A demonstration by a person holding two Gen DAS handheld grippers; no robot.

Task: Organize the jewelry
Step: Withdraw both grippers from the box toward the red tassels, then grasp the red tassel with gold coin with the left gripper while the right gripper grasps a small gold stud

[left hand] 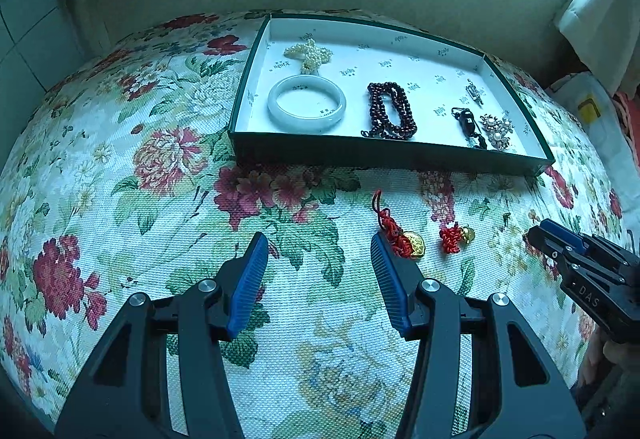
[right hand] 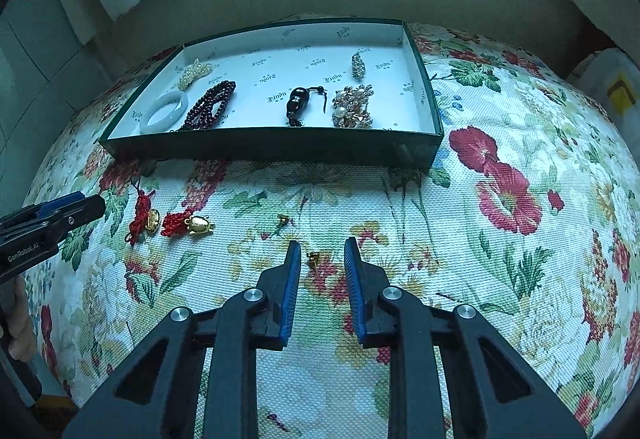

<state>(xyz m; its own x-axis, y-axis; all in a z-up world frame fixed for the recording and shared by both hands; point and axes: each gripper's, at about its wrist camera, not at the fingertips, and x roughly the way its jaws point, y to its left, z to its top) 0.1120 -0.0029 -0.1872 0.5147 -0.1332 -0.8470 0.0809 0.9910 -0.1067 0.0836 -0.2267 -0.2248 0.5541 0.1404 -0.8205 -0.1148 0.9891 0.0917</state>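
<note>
In the left wrist view we see the left gripper (left hand: 319, 243), jaws half open around nothing, angled down over the woven floral tablecloth (left hand: 120, 167); its right blue ribbed pad (left hand: 386, 271) sits just beside a red knotted-cord charm with a gold ingot (left hand: 400, 237). Only the right wrist view shows a tiny gold stud earring (right hand: 314, 258) lying on the cloth between the narrowly parted, not yet touching jaws of the right gripper (right hand: 322, 244). Beyond stands the shallow dark green cardboard box (right hand: 260, 145), holding a smooth white jade bangle (right hand: 165, 111) and dark red beads (right hand: 210, 105).
</note>
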